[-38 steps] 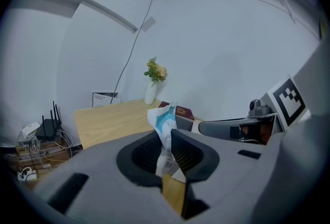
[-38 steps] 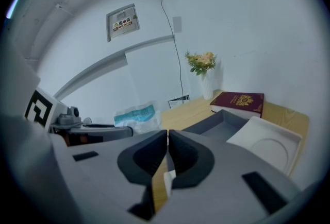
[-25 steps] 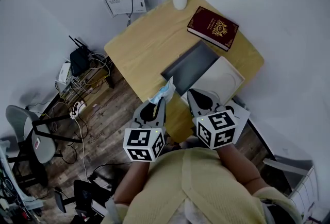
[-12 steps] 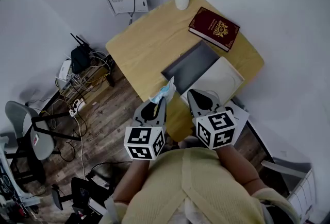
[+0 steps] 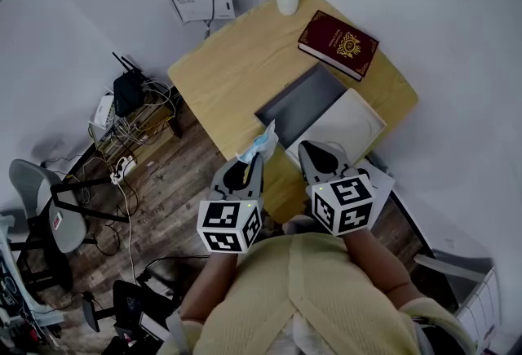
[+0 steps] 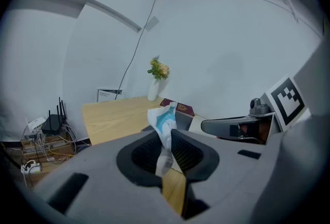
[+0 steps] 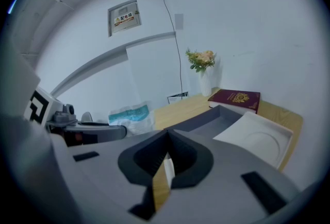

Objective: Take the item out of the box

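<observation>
Nothing has moved: the left gripper (image 5: 255,159) keeps pinching the packet (image 5: 261,143) over the table's (image 5: 220,76) near edge, outside the box (image 5: 302,104), the right gripper (image 5: 307,151) pressed together, empty, so removal seems done.

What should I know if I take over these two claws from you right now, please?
The left claw is shut on the blue-and-white packet, over the near edge of the table.
The right claw is shut and empty, beside it.
The box sits open on the table and looks empty, with the white lid alongside.
Done: the packet is out of the box.
Left: probably set the packet down.
</observation>
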`<state>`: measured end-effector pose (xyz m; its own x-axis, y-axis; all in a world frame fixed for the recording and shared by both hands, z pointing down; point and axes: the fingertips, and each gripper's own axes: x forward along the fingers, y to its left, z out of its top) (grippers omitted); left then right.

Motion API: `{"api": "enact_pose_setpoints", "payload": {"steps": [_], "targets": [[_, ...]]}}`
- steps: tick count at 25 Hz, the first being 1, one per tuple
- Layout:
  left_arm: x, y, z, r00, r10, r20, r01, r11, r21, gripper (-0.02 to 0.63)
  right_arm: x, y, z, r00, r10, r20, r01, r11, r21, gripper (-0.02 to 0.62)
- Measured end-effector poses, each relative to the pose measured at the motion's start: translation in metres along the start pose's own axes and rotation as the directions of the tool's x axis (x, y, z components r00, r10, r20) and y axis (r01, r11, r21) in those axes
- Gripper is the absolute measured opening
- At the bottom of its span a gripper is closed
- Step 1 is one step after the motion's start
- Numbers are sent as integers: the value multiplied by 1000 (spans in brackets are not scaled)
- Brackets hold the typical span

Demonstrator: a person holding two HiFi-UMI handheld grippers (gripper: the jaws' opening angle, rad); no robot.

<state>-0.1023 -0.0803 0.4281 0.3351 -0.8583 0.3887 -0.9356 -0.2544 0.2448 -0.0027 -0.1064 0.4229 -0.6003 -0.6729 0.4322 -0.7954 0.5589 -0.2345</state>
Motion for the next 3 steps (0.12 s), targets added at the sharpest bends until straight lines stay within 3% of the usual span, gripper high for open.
{"api": "enact_pose_setpoints", "payload": {"steps": [3], "targets": [[0,0,-1,1000,3,0,-3,1000,-4,69,0,0,0,1000,2,-2,-2,1000,-4,29]]}}
